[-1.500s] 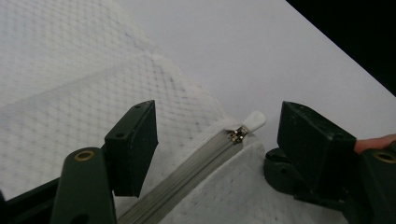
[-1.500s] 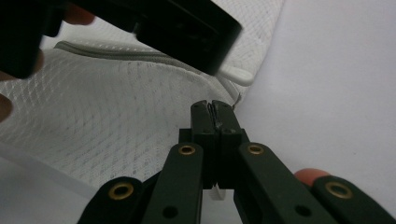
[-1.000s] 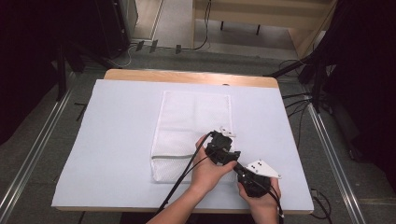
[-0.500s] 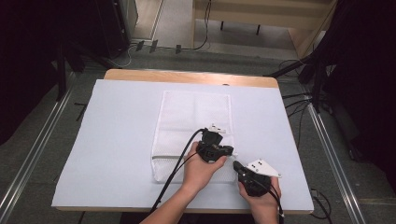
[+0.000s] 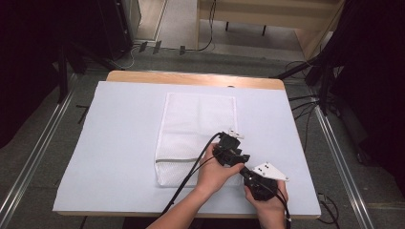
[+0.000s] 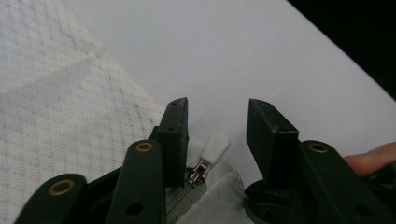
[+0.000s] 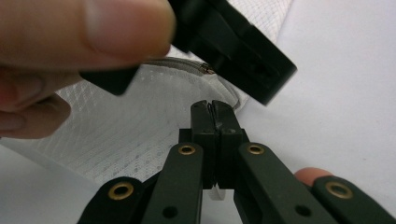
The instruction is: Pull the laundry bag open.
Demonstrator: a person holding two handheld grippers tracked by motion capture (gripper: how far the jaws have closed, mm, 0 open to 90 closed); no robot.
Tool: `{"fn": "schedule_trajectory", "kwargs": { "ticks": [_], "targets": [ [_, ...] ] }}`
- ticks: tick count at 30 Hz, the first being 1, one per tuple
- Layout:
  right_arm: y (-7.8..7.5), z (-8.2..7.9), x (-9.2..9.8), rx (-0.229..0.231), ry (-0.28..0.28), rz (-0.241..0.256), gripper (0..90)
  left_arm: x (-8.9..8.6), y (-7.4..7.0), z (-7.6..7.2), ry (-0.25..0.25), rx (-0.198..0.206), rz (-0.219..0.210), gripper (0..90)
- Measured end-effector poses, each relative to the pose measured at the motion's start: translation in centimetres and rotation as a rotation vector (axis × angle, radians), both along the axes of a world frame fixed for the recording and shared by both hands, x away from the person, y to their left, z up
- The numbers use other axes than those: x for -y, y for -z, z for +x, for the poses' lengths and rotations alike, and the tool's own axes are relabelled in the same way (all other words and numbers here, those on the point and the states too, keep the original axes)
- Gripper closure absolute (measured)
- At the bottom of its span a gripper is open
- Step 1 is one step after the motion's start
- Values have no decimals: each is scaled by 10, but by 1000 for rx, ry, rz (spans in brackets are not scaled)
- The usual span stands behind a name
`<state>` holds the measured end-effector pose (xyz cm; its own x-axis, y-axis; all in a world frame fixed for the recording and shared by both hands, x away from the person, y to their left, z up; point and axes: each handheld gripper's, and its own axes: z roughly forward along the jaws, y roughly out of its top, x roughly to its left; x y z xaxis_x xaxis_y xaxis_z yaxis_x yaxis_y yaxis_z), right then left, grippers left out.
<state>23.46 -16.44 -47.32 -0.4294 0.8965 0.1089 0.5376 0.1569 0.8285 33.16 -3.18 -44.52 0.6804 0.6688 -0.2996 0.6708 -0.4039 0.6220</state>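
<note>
A white mesh bag (image 5: 196,129) lies flat on the table with a grey zipper (image 5: 174,160) across its near end. My left gripper (image 5: 234,153) hovers over the bag's near right corner. In the left gripper view it (image 6: 217,109) stands open, the white zipper pull (image 6: 215,148) and metal slider (image 6: 197,172) lying between its jaws, untouched. My right gripper (image 5: 242,168) sits just right of it at the bag's corner. In the right gripper view it (image 7: 212,106) is shut on the mesh bag's (image 7: 135,135) edge, with the left gripper's black body (image 7: 233,42) and a hand (image 7: 60,42) close above.
The pale table sheet (image 5: 119,143) spreads wide to the left and beyond the bag. A wooden table edge (image 5: 191,78) shows at the far side. Cables (image 5: 191,176) trail from the grippers toward the near edge.
The left gripper slid slightly left along the zipper, then back right to the bag's near right corner. The right gripper has hardly moved.
</note>
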Motion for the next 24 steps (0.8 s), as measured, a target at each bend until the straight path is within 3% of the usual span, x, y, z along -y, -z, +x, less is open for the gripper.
{"fn": "schedule_trajectory", "kwargs": {
  "ticks": [2,6,12,17,24],
  "targets": [
    [0,0,0,-2,-2,-2,900,1,2,1,9,4,19,598],
    [0,1,0,-5,-3,-3,900,-2,2,2,19,7,7,773],
    [0,1,0,0,-1,1,900,-16,-8,-1,32,17,-60,797],
    [1,2,-1,-7,4,-10,900,-34,-10,-4,-2,2,-125,804],
    [1,2,0,-4,14,-11,900,-49,-5,-5,-16,-38,-149,818]
  ]
}}
